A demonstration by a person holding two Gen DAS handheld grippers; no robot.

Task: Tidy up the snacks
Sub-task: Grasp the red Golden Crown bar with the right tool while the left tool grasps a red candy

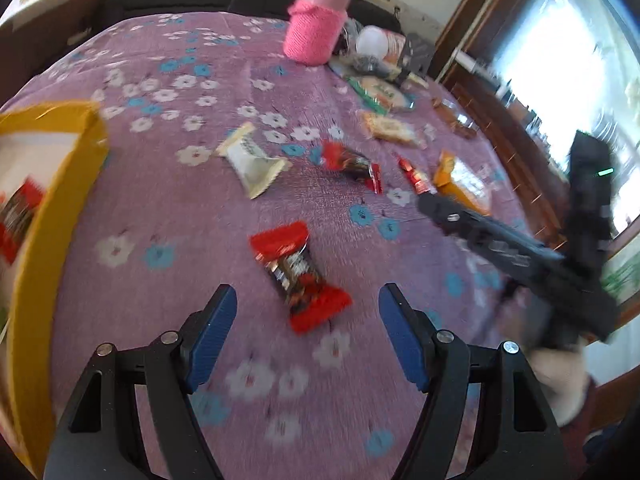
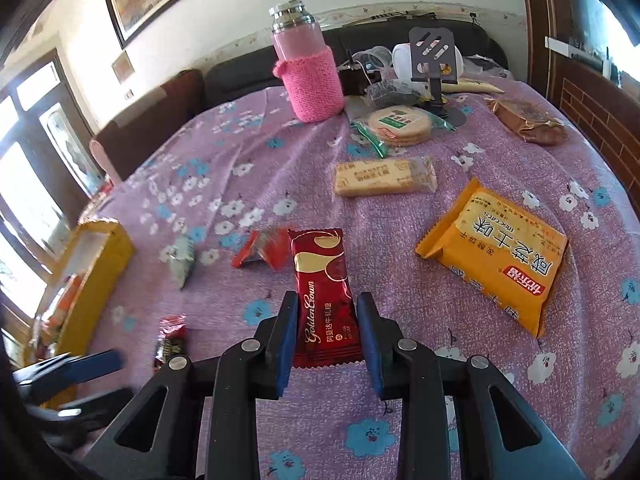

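Dark-red wafer packet between right claw pads

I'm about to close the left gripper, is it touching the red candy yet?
Apart. In the left wrist view, the left gripper's open pads flank the red candy, with purple cloth showing between each pad and the wrapper.

Right gripper low over the purple floral tablecloth, blue pads hard against both edges of the dark red Golden Crown bar. Just left of that bar, a crumpled red wrapper. Further left, a yellow box. Right of the bar, an orange biscuit pack. Well beyond it, a pink knit-sleeved flask.
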